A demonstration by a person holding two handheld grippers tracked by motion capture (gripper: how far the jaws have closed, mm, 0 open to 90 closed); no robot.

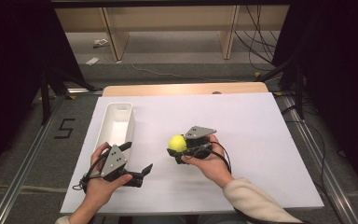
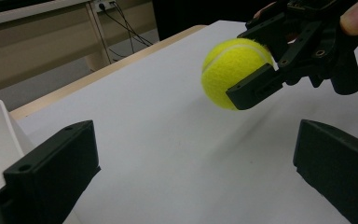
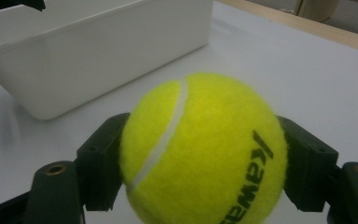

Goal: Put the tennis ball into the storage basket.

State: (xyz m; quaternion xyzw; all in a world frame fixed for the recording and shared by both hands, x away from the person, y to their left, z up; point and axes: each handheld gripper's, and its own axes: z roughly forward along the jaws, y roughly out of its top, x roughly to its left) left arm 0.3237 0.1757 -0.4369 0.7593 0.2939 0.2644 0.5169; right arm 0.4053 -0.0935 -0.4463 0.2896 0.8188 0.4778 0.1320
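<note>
- Carrying step in hand, by the look of it: fuzzy yellow-green tennis ball (image 1: 177, 143) clamped between the two black jaws of the right gripper (image 1: 179, 145), one jaw pressed on each side of the ball in the right gripper view.
- Ball held clear of the white table board (image 1: 242, 130), near the middle, a little to the right of the long white plastic bin (image 1: 116, 122).
- Seen from the left gripper view as well: same ball (image 2: 233, 70) pinched in the right gripper (image 2: 256, 65), a fingertip resting on the gripper body at the top right.
- Left gripper (image 1: 137, 161) with jaws spread wide apart and nothing between them, low over the board just beside the near end of the bin.
- Bin (image 3: 98, 51) open at the top, apparently empty, well apart from the ball but directly ahead of it in the right gripper view.
- Next move, as a judgement: either travel left until the ball hangs over the bin's opening and then part the jaws, or hand over to the open left gripper; in both cases a steady squeeze needed, since a round felt ball can roll out of flat jaws.
- Writing: black letters on the ball (image 3: 205, 149), readable in part as "kawas…", running down towards the lower edge, the rest cut off.
- On the floor left of the table, a dark mark (image 1: 64, 128) shaped like the figure "5".
</note>
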